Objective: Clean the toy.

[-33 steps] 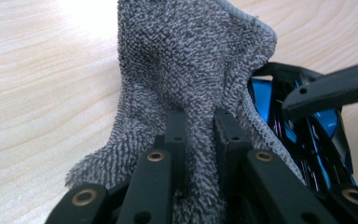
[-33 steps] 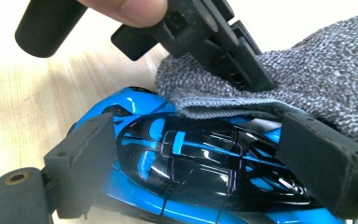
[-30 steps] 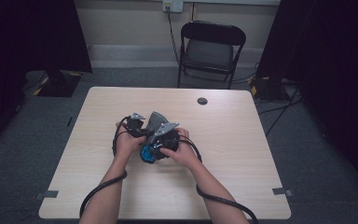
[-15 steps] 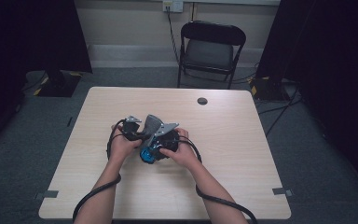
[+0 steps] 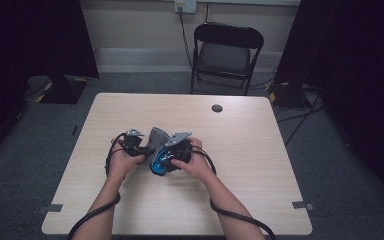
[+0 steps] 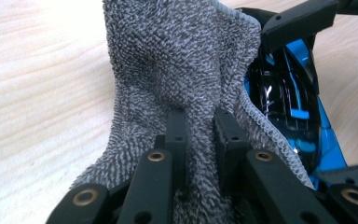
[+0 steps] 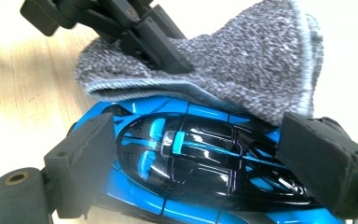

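Left hand-held gripper (image 6: 200, 135) has its jaws pressed together on a fold of the grey terry cloth (image 6: 177, 60), which drapes over the blue and black toy car (image 7: 200, 163). Right hand-held gripper (image 7: 196, 172) clamps that car by its 2 ends, pads against the body. Both meet just above the worktop (image 5: 260, 150), near its middle.

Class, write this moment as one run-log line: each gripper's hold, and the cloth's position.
left gripper: shut on grey cloth | right gripper: shut on blue toy car | cloth: draped over car | surface: table
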`<state>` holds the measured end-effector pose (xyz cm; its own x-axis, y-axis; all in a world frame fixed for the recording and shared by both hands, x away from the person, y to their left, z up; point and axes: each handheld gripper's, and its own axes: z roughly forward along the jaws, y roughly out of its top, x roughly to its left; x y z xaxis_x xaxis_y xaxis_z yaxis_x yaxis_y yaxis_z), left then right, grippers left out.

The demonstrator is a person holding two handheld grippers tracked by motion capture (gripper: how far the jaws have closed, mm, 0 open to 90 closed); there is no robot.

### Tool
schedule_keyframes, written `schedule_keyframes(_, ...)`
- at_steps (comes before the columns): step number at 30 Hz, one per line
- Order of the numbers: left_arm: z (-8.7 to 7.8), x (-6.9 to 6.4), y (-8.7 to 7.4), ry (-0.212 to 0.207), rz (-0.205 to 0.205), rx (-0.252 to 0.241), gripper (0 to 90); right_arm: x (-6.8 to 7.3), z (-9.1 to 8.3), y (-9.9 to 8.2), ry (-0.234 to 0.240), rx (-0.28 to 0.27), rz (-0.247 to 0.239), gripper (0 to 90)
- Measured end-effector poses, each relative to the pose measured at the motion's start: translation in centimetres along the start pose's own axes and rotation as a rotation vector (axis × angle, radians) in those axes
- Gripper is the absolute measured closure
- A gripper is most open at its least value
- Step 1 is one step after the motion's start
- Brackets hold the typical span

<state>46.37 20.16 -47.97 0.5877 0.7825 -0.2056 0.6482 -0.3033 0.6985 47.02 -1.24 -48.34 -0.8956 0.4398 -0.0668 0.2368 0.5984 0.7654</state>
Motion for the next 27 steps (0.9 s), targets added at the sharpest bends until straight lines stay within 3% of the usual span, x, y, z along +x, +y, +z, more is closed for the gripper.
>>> schedule_keyframes(16,-1.6,-0.2,-1.6,0.012,-0.008,-0.002,78.2,0.2,0.0,0.1,0.003,0.005,-0.001,11.2)
schedule_keyframes(27,-3.5,-0.6,-3.6,0.009,-0.017,-0.009,78.1,0.4,0.1,0.2,0.003,0.007,-0.004,11.2)
